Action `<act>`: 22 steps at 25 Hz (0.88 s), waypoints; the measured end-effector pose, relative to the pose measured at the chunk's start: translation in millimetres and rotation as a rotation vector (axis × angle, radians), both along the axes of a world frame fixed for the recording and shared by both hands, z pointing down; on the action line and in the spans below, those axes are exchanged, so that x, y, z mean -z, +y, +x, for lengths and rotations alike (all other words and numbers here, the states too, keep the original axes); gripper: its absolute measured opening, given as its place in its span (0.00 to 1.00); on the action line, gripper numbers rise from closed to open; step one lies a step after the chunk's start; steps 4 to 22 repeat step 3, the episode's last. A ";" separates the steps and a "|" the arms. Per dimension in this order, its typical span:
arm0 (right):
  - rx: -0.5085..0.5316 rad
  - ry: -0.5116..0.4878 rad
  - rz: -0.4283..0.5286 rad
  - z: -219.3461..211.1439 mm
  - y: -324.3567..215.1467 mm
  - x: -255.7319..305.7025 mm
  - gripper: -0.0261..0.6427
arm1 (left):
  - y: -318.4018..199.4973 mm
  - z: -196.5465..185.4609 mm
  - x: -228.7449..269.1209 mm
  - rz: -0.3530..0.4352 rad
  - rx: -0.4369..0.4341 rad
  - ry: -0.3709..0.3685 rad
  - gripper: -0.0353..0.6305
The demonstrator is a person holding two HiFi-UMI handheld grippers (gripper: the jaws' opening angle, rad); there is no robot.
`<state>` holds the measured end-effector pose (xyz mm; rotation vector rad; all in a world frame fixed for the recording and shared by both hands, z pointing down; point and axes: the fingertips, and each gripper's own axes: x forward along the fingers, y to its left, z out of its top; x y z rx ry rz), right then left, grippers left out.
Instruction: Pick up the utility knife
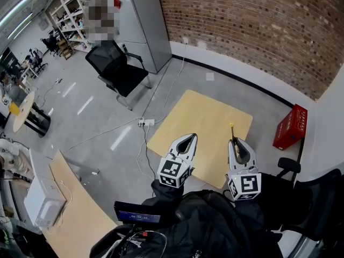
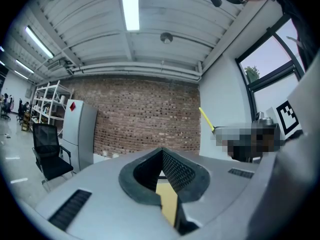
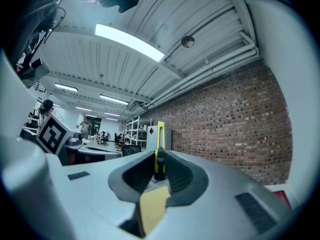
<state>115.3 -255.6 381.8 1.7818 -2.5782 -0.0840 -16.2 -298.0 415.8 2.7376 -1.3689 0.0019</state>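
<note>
The utility knife (image 1: 232,130) is a slim yellow and black tool. It sticks out upright from the tips of my right gripper (image 1: 233,141), which is shut on it and held in the air above the near edge of the wooden table (image 1: 209,117). In the right gripper view the knife (image 3: 159,151) stands clamped between the ribbed pads. My left gripper (image 1: 192,137) is level with it on the left, shut, with nothing in it (image 2: 161,156). The left gripper view also catches the yellow knife (image 2: 205,119) off to the right.
A red crate (image 1: 291,127) stands on the floor right of the table. A black office chair (image 1: 118,66) and a grey cabinet (image 1: 142,26) are farther back. Cables and a power strip (image 1: 146,122) lie left of the table. Another wooden desk (image 1: 75,208) is at lower left.
</note>
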 end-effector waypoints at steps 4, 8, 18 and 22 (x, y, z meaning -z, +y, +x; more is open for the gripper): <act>0.002 -0.001 -0.001 -1.9 0.4 -1.4 0.14 | 0.6 -1.0 -1.8 -0.005 -0.001 0.001 0.05; 0.002 -0.001 -0.001 -1.9 0.4 -1.4 0.14 | 0.6 -1.0 -1.8 -0.005 -0.001 0.001 0.05; 0.002 -0.001 -0.001 -1.9 0.4 -1.4 0.14 | 0.6 -1.0 -1.8 -0.005 -0.001 0.001 0.05; 0.002 -0.001 -0.001 -1.9 0.4 -1.4 0.14 | 0.6 -1.0 -1.8 -0.005 -0.001 0.001 0.05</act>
